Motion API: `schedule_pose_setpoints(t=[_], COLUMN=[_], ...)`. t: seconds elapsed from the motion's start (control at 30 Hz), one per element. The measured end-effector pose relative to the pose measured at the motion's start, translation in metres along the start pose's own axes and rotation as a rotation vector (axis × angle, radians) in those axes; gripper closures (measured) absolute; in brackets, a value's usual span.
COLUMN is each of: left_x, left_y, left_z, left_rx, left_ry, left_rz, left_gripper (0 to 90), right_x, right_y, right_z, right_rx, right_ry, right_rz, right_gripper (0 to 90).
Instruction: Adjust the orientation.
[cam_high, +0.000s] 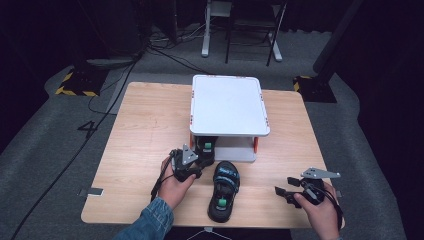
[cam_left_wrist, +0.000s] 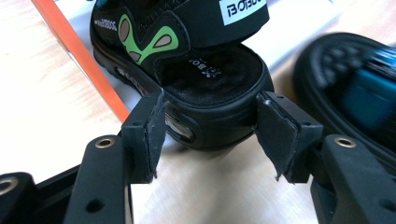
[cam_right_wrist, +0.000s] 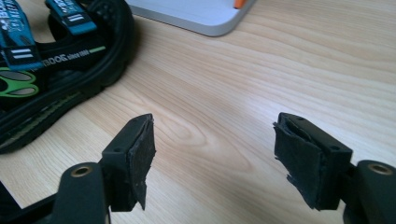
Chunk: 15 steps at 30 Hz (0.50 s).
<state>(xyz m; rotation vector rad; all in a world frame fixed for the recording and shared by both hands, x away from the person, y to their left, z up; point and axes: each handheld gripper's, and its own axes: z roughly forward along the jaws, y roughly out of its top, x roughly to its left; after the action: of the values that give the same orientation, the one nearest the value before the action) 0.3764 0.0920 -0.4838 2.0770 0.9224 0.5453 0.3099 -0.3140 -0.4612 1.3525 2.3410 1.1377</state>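
While foam-padded fingers (cam_left_wrist: 149, 135) flank its rounded heel, the sandal (cam_left_wrist: 205, 79) looks rubbery.

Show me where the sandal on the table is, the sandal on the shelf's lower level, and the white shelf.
sandal on the table (cam_high: 223, 190), high view, its footbed.
sandal on the shelf's lower level (cam_left_wrist: 219, 77), left gripper view, its heel footbed.
white shelf (cam_high: 228, 105), high view, its top panel.

High view overhead facing forward, gripper views close, low, perhaps sharing sandal (cam_right_wrist: 42, 79)
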Motion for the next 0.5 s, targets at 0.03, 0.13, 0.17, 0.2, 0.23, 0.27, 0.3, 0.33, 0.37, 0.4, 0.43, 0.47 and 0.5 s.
schedule_pose_setpoints(t=[0.03, 0.13, 0.17, 0.2, 0.23, 0.27, 0.3, 0.33, 0.37, 0.4, 0.43, 0.47, 0.5], left_x=[0.002, 0.008, 0.01, 0.012, 0.013, 0.013, 0.012, 0.012, 0.011, 0.011, 0.01, 0.009, 0.005], left_y=[0.002, 0.006, 0.006, 0.007, 0.008, 0.009, 0.009, 0.01, 0.01, 0.01, 0.01, 0.01, 0.01], left_z=[0.003, 0.015, 0.019, 0.022, 0.024, 0.025, 0.024, 0.023, 0.02, 0.016, 0.012, 0.009, 0.005], left_rx=[0.004, 0.001, -0.003, -0.009, -0.012, -0.013, -0.012, -0.02, -0.024, -0.031, -0.042, -0.056, -0.061], left_ry=[0.02, 0.06, 0.055, 0.048, 0.046, 0.046, 0.049, 0.054, 0.057, 0.057, 0.048, 0.031, 0.016], left_rz=[0.007, 0.005, -0.01, -0.022, -0.022, -0.027, -0.026, -0.018, -0.014, -0.017, -0.029, -0.041, -0.042], left_gripper=[43.4, 43.3, 43.4, 42.2, 40.1, 39.9, 39.9, 40.9, 42.7, 41.7, 41.5, 40.9, 41.0], right_x=[-0.001, -0.004, -0.004, -0.004, -0.005, -0.004, -0.005, -0.005, -0.005, -0.005, -0.005, -0.004, -0.004], right_y=[-0.002, -0.007, -0.008, -0.01, -0.01, -0.011, -0.012, -0.012, -0.012, -0.011, -0.011, -0.01, -0.009], right_z=[-0.002, -0.007, -0.008, -0.009, -0.009, -0.01, -0.01, -0.01, -0.01, -0.009, -0.009, -0.009, -0.008], right_rx=[-0.002, -0.007, -0.007, -0.004, -0.006, -0.003, -0.002, -0.001, -0.001, -0.003, -0.004, 0.0, -0.001], right_ry=[-0.005, -0.015, -0.018, -0.022, -0.023, -0.024, -0.026, -0.026, -0.026, -0.025, -0.021, -0.018, -0.016], right_rz=[0.01, 0.02, 0.022, 0.033, 0.027, 0.036, 0.035, 0.037, 0.036, 0.032, 0.028, 0.03, 0.026], right_gripper=[29.5, 29.5, 29.5, 29.5, 29.5, 29.5, 29.5, 29.5, 29.5, 29.5, 29.5, 29.5, 29.5])
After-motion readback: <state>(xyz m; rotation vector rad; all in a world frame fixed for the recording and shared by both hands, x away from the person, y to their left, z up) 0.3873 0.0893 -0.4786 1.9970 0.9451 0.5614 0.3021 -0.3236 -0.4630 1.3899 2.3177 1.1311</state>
